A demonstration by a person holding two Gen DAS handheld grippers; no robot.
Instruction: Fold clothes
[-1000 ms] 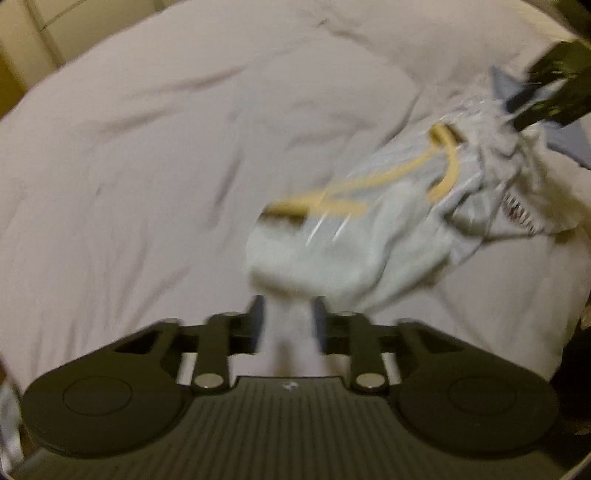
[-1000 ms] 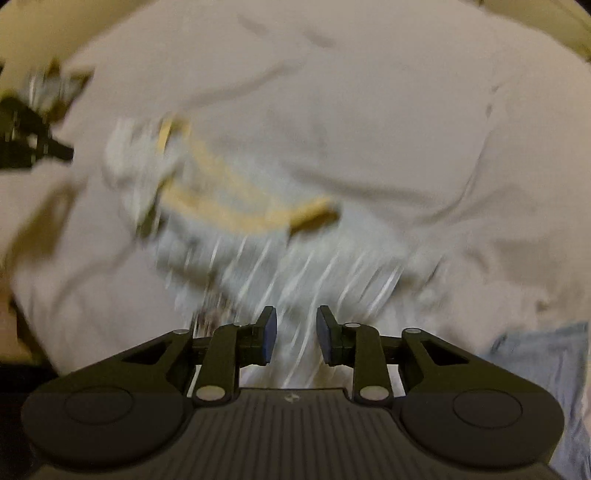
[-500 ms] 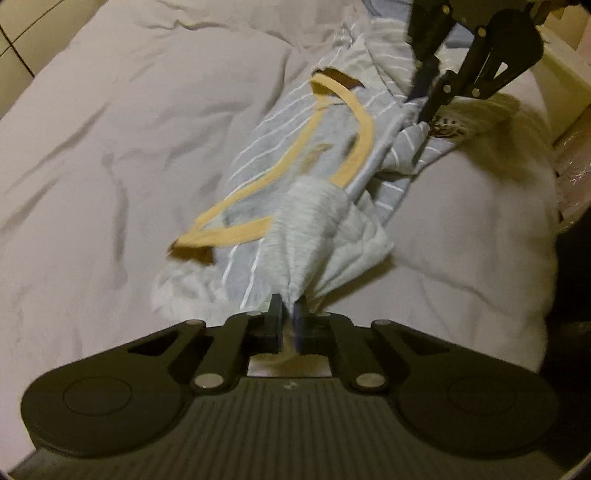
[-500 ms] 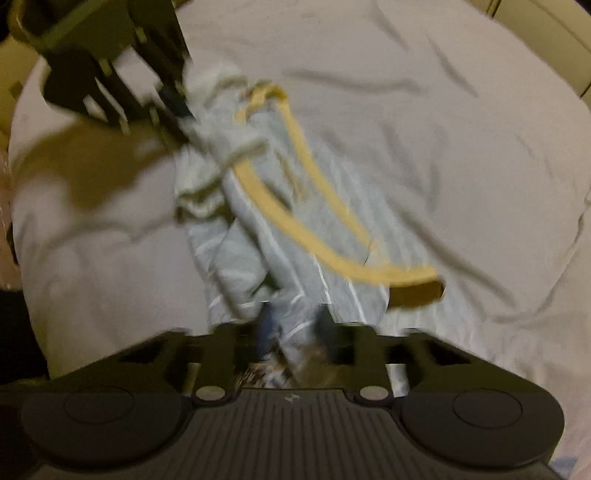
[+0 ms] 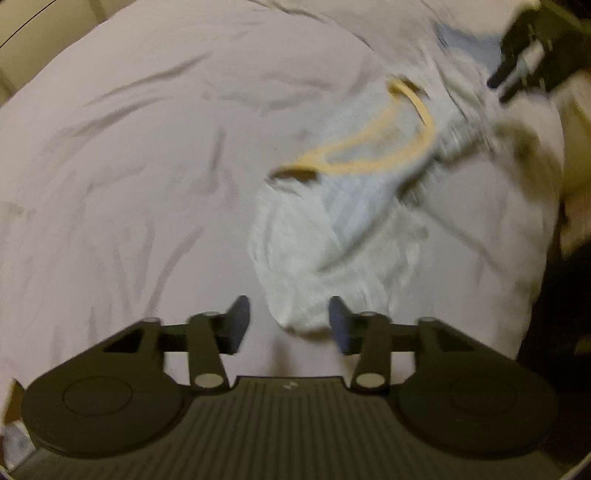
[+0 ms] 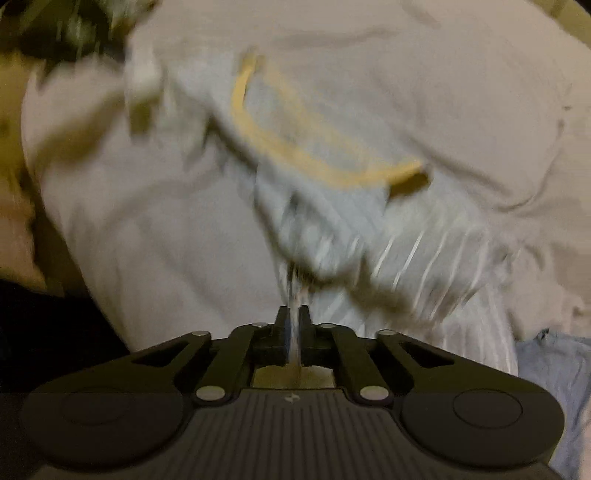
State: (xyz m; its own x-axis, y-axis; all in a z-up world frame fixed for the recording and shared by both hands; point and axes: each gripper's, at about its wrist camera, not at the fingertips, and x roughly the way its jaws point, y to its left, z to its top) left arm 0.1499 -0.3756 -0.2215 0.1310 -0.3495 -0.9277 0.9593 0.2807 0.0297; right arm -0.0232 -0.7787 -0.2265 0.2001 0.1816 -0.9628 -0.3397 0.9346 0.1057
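Observation:
A grey striped garment with a yellow band point(image 5: 351, 229) lies crumpled on the bed; the view is blurred. My left gripper point(image 5: 289, 323) is open, its fingers on either side of the garment's near edge, holding nothing. My right gripper point(image 6: 294, 325) is shut on a fold of the same garment point(image 6: 332, 221), pinched between the pads. The yellow band point(image 6: 295, 155) curves across the cloth. The right gripper also shows in the left wrist view point(image 5: 532, 62) at the far right, and the left gripper shows blurred in the right wrist view point(image 6: 70, 33) at the top left.
The bed is covered with a wrinkled pale sheet point(image 5: 147, 166). A light blue piece of cloth point(image 6: 554, 369) lies at the right edge of the right wrist view. The bed's dark edge point(image 5: 554, 314) drops off at the right.
My left gripper has opened and let go of the garment. My right gripper has shut on a fold of it. The garment has dropped back flatter on the bed.

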